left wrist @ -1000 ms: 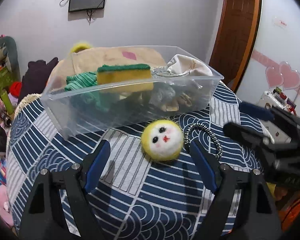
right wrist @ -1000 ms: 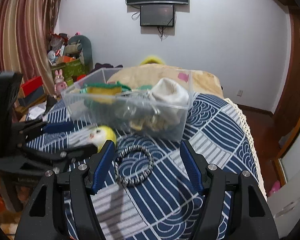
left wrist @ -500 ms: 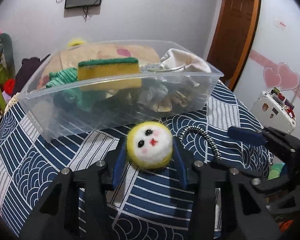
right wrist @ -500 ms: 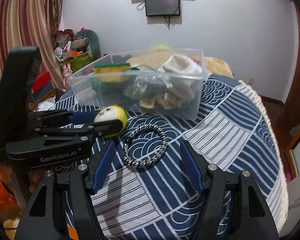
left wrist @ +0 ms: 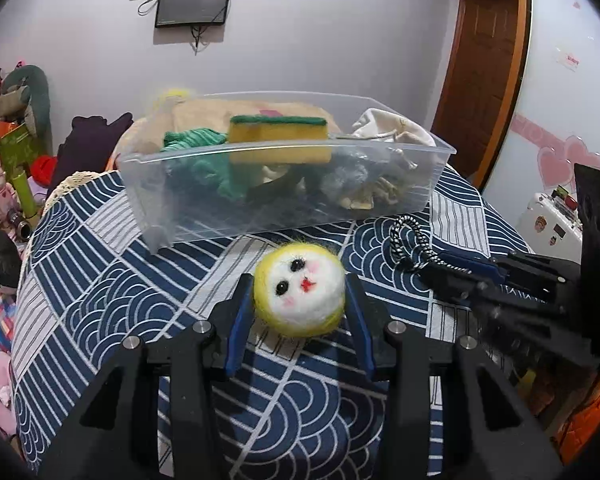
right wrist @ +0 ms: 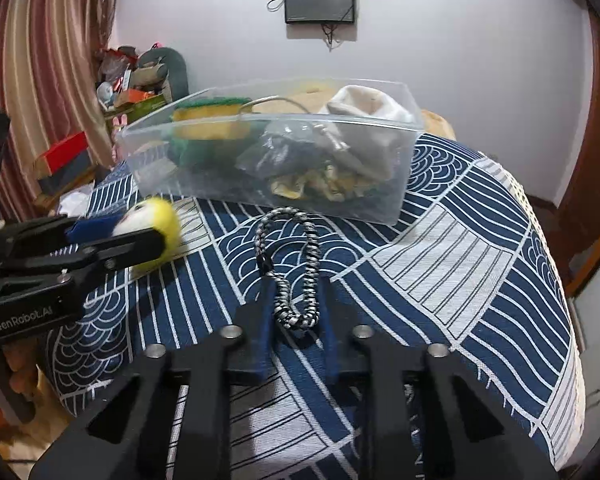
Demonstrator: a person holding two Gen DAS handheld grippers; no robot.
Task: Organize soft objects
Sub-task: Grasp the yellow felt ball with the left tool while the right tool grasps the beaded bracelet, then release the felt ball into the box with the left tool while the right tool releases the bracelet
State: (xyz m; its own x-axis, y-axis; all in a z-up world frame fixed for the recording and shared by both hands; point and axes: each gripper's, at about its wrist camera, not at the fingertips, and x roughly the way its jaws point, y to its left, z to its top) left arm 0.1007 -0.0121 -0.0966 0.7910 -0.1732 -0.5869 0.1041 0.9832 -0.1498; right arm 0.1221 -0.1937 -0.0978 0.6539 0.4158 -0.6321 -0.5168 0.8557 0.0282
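My left gripper [left wrist: 298, 300] is shut on a yellow felt ball with a white face [left wrist: 299, 289], just above the blue patterned tablecloth [left wrist: 100, 280]; the ball also shows in the right wrist view [right wrist: 156, 226]. My right gripper [right wrist: 294, 308] is shut on the near end of a black-and-white braided cord loop [right wrist: 296, 248], which also shows in the left wrist view [left wrist: 412, 240]. A clear plastic bin [left wrist: 284, 196] stands behind both, holding a yellow-green sponge [left wrist: 278, 138], green yarn [left wrist: 198, 156] and a cream cloth bag [left wrist: 388, 130].
The table's edges drop off on the left [left wrist: 28, 264] and right [right wrist: 556, 264]. Toys and clutter [left wrist: 8, 160] crowd the floor at left. A wooden door [left wrist: 484, 60] stands behind at right. A screen [right wrist: 320, 0] hangs on the wall.
My right gripper has closed on the cord loop, which was lying free between open jaws. My left gripper keeps its hold on the felt ball and has lifted it slightly.
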